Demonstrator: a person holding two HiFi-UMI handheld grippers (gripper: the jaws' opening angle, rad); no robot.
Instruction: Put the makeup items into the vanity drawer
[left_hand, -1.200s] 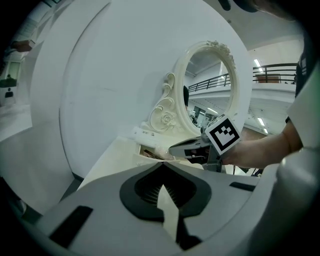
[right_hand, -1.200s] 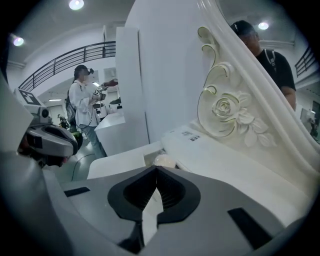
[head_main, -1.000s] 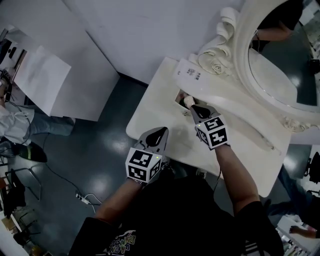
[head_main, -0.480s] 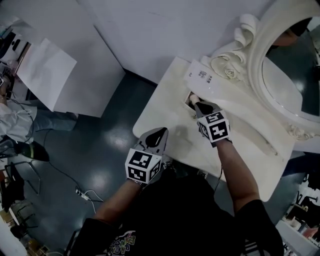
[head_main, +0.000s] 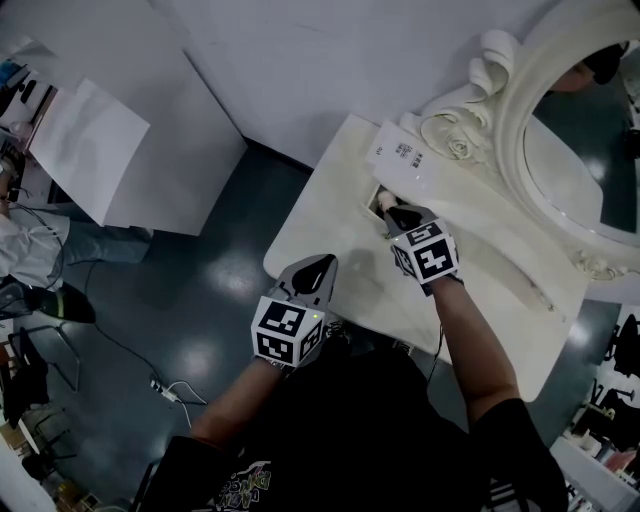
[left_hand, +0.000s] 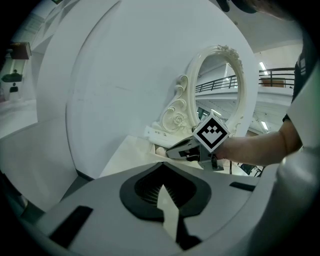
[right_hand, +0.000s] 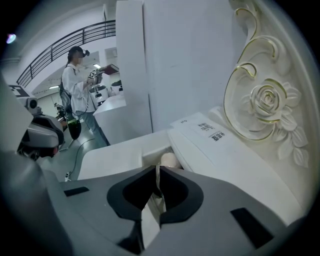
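A white vanity table (head_main: 320, 215) stands under an ornate oval mirror (head_main: 570, 150). A small drawer opening (head_main: 379, 199) shows at the foot of the raised back shelf. My right gripper (head_main: 396, 212) points into it, jaws shut, their tips meeting on the lower edge of a beige round makeup item (right_hand: 170, 160) that sits in the opening. Most of that item is hidden in the head view. In the right gripper view the right gripper (right_hand: 157, 176) fills the lower half. My left gripper (head_main: 313, 268) hangs shut and empty over the table's near edge, away from the drawer; it also appears as the left gripper (left_hand: 162, 187).
A printed label (head_main: 400, 150) lies on the back shelf beside a carved rose (right_hand: 267, 102). White partition panels (head_main: 90, 150) stand to the left on the dark floor. A person (right_hand: 80, 85) stands in the distance, and a cable (head_main: 170, 395) lies on the floor.
The right gripper has edged slightly further toward the drawer opening with the beige item at its tip. The left gripper has stayed put. The head view has shifted a little.
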